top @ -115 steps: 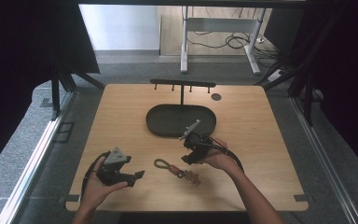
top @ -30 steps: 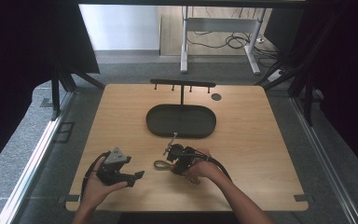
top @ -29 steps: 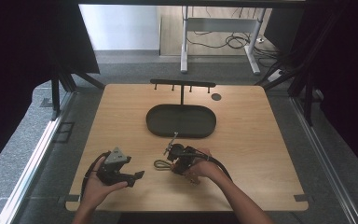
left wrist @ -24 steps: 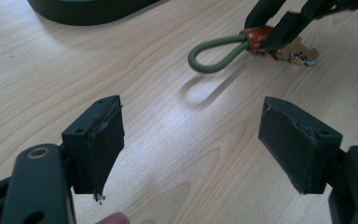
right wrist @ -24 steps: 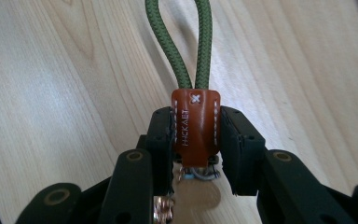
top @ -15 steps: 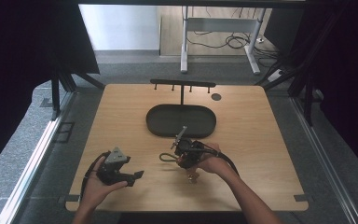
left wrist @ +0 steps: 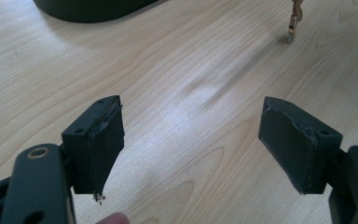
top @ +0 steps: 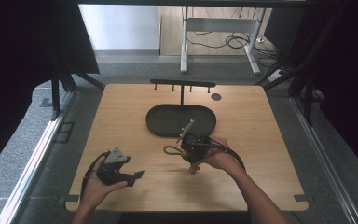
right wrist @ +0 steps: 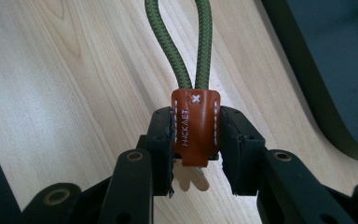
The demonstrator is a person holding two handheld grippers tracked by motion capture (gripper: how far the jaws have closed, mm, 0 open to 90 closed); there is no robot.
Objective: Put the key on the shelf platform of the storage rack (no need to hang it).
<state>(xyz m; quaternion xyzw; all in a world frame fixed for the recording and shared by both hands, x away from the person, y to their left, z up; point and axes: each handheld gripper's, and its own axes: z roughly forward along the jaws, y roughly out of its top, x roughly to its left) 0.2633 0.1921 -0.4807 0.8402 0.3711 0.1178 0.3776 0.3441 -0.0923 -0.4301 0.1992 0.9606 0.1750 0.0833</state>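
Key fob (right wrist: 195,128): brown stitched leather tab carrying a green braided cord loop (right wrist: 182,42), clamped at the tab, lifted off the wooden table near the dark oval tray's front rim.

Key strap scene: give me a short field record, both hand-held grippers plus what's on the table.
held item: key strap, brown leather tab on a green cord loop
right hand-held gripper: shut on the leather tab, cord loop pointing away from the jaws
left hand-held gripper: open, nothing between the jaws, low over the table
tray: dark oval, nothing in it, just beyond the right hand-held gripper
rack: black T-shaped hook stand behind the tray
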